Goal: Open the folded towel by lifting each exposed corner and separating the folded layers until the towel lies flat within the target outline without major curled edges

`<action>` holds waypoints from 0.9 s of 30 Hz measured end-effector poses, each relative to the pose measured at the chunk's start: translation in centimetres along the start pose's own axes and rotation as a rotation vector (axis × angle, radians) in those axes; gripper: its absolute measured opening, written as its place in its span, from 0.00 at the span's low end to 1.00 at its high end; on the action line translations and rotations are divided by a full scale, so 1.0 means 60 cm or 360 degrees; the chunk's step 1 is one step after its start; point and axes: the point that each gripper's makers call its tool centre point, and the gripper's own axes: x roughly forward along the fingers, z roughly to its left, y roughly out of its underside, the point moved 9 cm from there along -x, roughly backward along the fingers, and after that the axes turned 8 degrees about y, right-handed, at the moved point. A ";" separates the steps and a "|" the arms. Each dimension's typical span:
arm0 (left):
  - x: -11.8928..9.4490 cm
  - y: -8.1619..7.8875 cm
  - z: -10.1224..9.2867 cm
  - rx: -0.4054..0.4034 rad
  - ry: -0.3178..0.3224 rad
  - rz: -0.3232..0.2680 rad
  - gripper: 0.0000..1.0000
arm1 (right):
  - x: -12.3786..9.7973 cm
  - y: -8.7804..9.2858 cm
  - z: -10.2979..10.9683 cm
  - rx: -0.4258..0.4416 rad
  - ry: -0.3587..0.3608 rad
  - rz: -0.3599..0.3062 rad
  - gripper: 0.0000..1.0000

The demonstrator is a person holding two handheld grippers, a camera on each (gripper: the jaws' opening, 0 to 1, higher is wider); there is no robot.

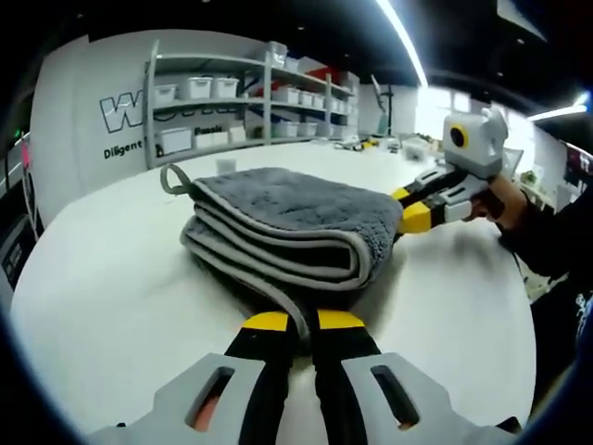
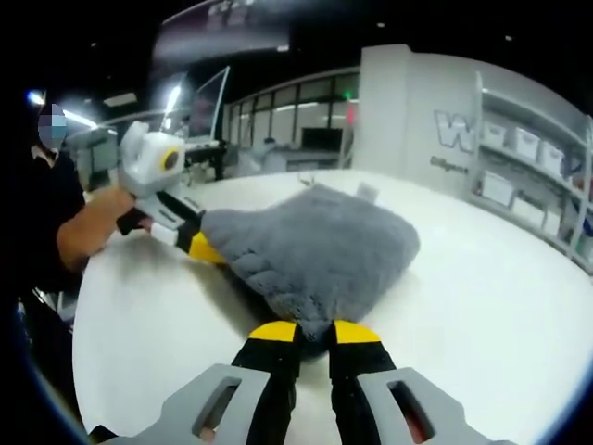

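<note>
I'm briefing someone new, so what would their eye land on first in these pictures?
A thick grey folded towel in the middle of a white table. Both yellow-tipped grippers are shut on its edges: the left gripper at the near fold, the right gripper at another corner. Storage shelves stand behind.

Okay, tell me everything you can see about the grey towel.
The towel is grey, thick and plush, with a paler stitched border and a small hanging loop at one corner. It is folded into several stacked layers and lies on the white table. The left gripper is closed on a lower edge near the fold, and the right gripper pinches another corner, so both touch it.
</note>
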 end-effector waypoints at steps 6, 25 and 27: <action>0.000 0.002 0.000 -0.0005 0.0005 -0.0009 0.06 | 0.000 -0.001 0.003 -0.0040 0.0017 -0.0017 0.09; -0.036 -0.012 0.034 0.0127 -0.0497 -0.0203 1.00 | -0.003 -0.025 0.016 -0.0452 0.0258 -0.0133 1.00; -0.040 -0.009 0.025 0.0123 -0.0504 -0.0199 1.00 | -0.004 -0.030 0.017 -0.0496 0.0289 -0.0138 1.00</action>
